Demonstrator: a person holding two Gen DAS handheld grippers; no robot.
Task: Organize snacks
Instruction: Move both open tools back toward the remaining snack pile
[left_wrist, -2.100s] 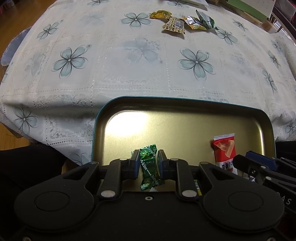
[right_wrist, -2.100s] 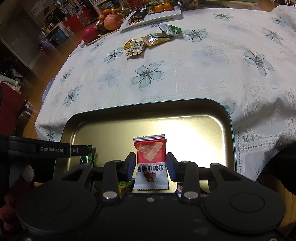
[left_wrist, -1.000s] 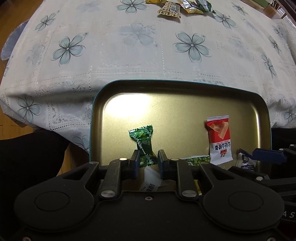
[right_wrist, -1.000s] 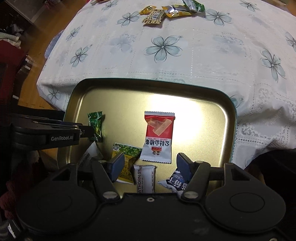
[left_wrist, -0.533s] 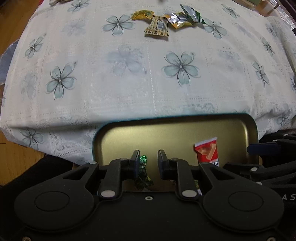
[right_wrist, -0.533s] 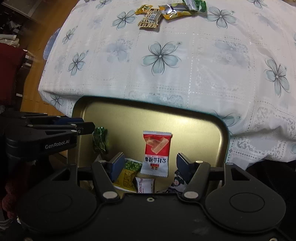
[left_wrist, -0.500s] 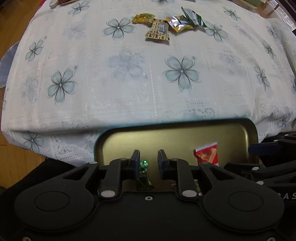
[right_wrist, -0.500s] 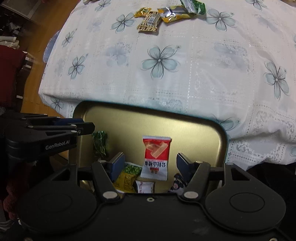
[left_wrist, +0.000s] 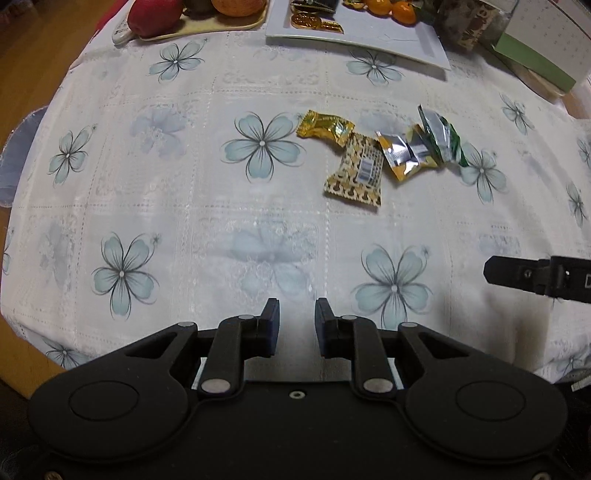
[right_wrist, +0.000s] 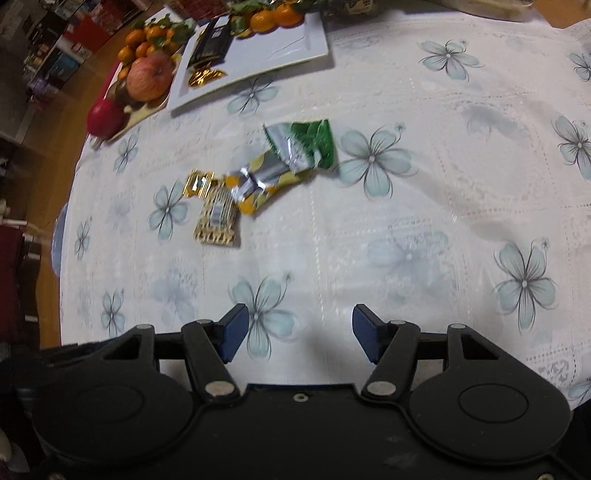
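The left hand-held gripper (left_wrist: 295, 328) hangs over bare flowered cloth near the bench's (left_wrist: 184, 206) front edge, its jaws slightly apart with nothing between them. The right hand-held gripper (right_wrist: 297, 334) stands wide open and empty, also over clear cloth. Further out, mid-bench, four snacks lie bunched: a gold candy (left_wrist: 325, 127), a patterned packet (left_wrist: 356, 171), a yellow-silver packet (left_wrist: 404, 155) and a green packet (left_wrist: 441, 138). A white tray (left_wrist: 369, 35) and fruit plate (left_wrist: 207, 24) line the far edge.
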